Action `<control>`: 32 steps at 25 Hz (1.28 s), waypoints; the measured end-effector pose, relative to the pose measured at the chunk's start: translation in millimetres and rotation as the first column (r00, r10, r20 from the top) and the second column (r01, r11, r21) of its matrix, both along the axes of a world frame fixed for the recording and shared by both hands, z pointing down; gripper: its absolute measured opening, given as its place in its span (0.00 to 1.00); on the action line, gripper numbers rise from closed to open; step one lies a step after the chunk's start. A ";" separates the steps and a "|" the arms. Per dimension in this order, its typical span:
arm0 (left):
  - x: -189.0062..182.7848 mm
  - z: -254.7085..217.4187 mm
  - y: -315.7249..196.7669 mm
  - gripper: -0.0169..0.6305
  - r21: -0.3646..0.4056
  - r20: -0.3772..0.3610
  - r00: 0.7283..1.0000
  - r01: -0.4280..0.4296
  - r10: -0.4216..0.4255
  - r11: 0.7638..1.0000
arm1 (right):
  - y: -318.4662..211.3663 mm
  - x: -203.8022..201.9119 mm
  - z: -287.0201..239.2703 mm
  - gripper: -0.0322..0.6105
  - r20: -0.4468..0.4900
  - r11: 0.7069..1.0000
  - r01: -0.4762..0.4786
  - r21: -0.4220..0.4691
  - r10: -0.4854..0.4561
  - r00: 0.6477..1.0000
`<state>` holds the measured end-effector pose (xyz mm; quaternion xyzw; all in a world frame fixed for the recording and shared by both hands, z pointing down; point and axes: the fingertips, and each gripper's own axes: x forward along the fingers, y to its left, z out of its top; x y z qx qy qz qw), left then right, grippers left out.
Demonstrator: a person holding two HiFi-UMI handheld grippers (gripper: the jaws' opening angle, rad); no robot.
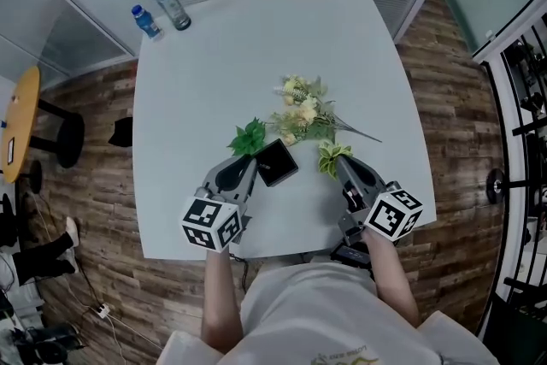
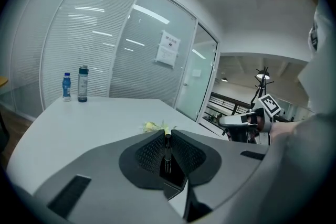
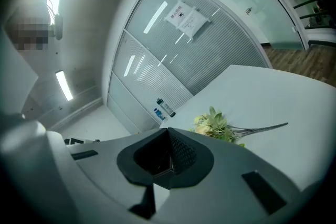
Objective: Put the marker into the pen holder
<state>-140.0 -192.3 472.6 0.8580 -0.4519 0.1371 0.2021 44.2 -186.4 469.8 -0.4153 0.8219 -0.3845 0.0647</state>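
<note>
A thin black marker (image 2: 167, 157) stands upright between the pads of my left gripper (image 2: 167, 135), which is shut on it. In the head view the left gripper (image 1: 249, 158) sits at the near left of the white table (image 1: 214, 64), its tip just left of a black square pen holder (image 1: 276, 161). My right gripper (image 1: 339, 161) lies to the right of the holder. In its own view the right gripper (image 3: 168, 131) has its jaws together with nothing between them. The left gripper view shows the right gripper (image 2: 247, 121) off to the right.
Artificial flowers (image 1: 303, 111) lie at the table's middle, with green sprigs (image 1: 249, 135) near both gripper tips. Two bottles (image 1: 169, 4) stand at the far left corner. Glass partition walls lie beyond the table, and a round side table (image 1: 19, 120) stands at the left.
</note>
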 end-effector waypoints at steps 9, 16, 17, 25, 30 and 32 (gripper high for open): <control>8.9 30.8 -0.7 0.09 -0.074 0.024 1.000 -0.008 0.010 0.997 | -10.0 -1.3 13.6 0.08 -0.005 0.999 0.029 -0.024 -0.029 1.000; 15.3 46.4 -0.8 0.09 -0.110 0.050 0.999 -0.013 0.019 0.994 | -17.4 3.9 17.7 0.08 -0.004 0.999 0.037 -0.028 -0.038 0.999; 16.1 49.1 -0.8 0.09 -0.115 0.055 0.998 -0.014 0.021 0.993 | -18.5 4.2 18.3 0.08 -0.003 0.999 0.039 -0.028 -0.039 0.999; 19.3 63.6 -2.9 0.09 -0.145 0.074 0.997 -0.012 0.022 0.989 | -26.7 7.0 22.7 0.08 -0.005 0.998 0.046 -0.029 -0.047 0.999; 19.5 70.4 -3.3 0.09 -0.158 0.071 0.997 -0.006 0.017 0.987 | -32.0 7.8 22.6 0.07 -0.008 0.998 0.049 -0.027 -0.049 0.999; 19.1 72.4 -2.5 0.09 -0.163 0.072 0.997 -0.004 0.016 0.987 | -32.7 6.3 22.7 0.07 -0.008 0.998 0.052 -0.028 -0.052 0.999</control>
